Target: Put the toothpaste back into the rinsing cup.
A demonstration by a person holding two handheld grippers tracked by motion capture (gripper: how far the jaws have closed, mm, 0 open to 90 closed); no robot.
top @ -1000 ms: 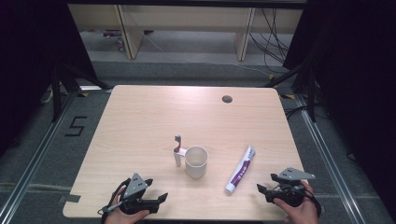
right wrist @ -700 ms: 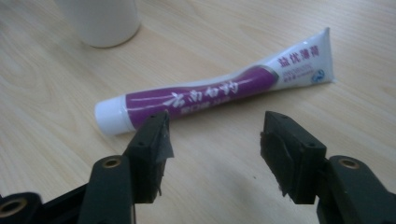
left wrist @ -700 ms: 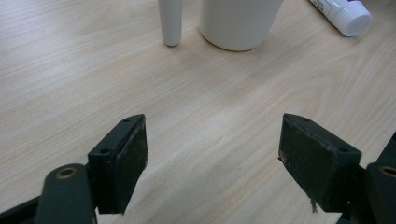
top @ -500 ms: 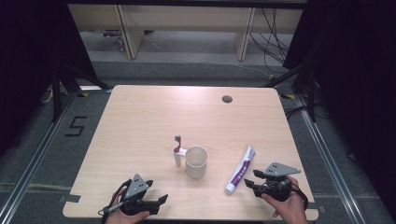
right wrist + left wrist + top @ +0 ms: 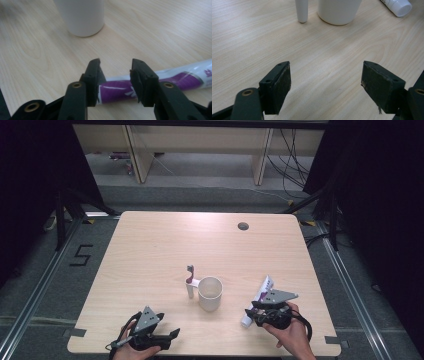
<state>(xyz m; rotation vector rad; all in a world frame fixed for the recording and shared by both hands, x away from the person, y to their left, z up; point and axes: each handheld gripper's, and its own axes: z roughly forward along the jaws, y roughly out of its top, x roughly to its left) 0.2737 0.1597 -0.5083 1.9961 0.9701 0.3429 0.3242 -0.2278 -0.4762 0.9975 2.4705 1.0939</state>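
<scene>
- Closing in on toothpaste tube (image 5: pixel 120 91): right gripper (image 5: pixel 115 75) has slid from lower-right edge of high view toward centre, now over tube's cap end (image 5: pixel 246 321).
- Jaws have just been narrowing, now roughly a third open; tube lies crosswise between them in right gripper view, purple band in the gap.
- Pads look near the tube but not visibly pressing; no lift, tube flat on table (image 5: pixel 150 250). Reads as pre-grasp, not a hold.
- Tube position unchanged versus earlier frames: lower right of high view, right of white cup (image 5: pixel 210 293), well apart from it, angled up-right.
- Left gripper (image 5: pixel 167 336) parked at lower left of high view, no shift; jaws wide apart, nothing between them, bare wood ahead in left gripper view.
- Toothbrush (image 5: pixel 190 281) at cup's left side, touching or just beside it; cannot tell which. Untouched.
- Meaning: pick of the tube likely imminent; finishing the close is what remains before lifting.
- Risk: grip sits near the cap end, so the long body may droop or swing on lift.
</scene>
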